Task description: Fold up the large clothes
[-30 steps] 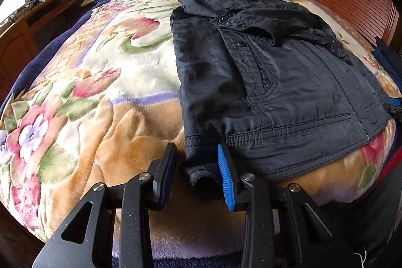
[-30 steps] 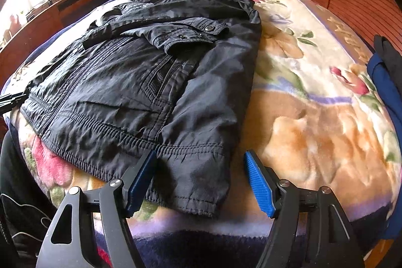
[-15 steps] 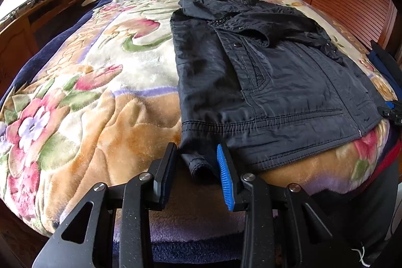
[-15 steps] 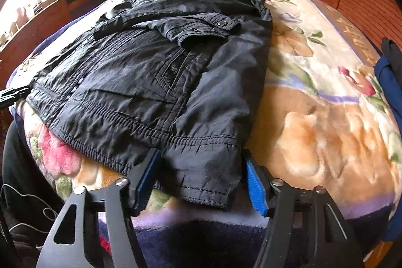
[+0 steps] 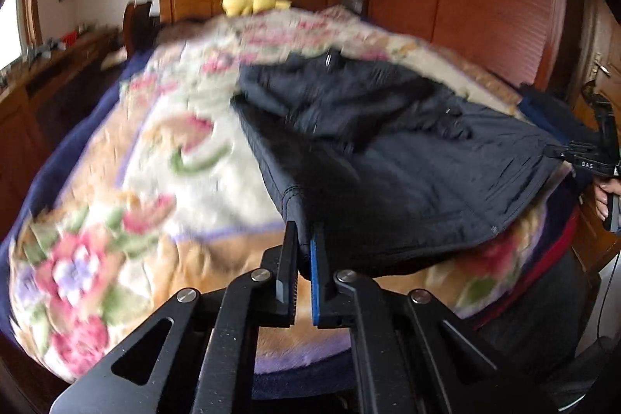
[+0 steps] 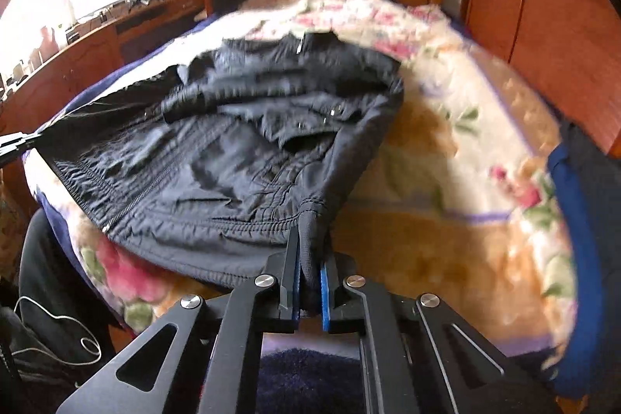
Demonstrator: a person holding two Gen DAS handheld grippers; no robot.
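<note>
Early in the fold: dark jacket on the flowered blanket, sleeves already laid across the chest. Left gripper pinched tight on one hem corner, right gripper pinched tight on the other, hem raised off the blanket. Left to do: carrying hem toward collar, flattening

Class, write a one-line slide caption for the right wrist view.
Right hand-held gripper shut on the hem corner of a black jacket spread on a floral blanket.
</note>
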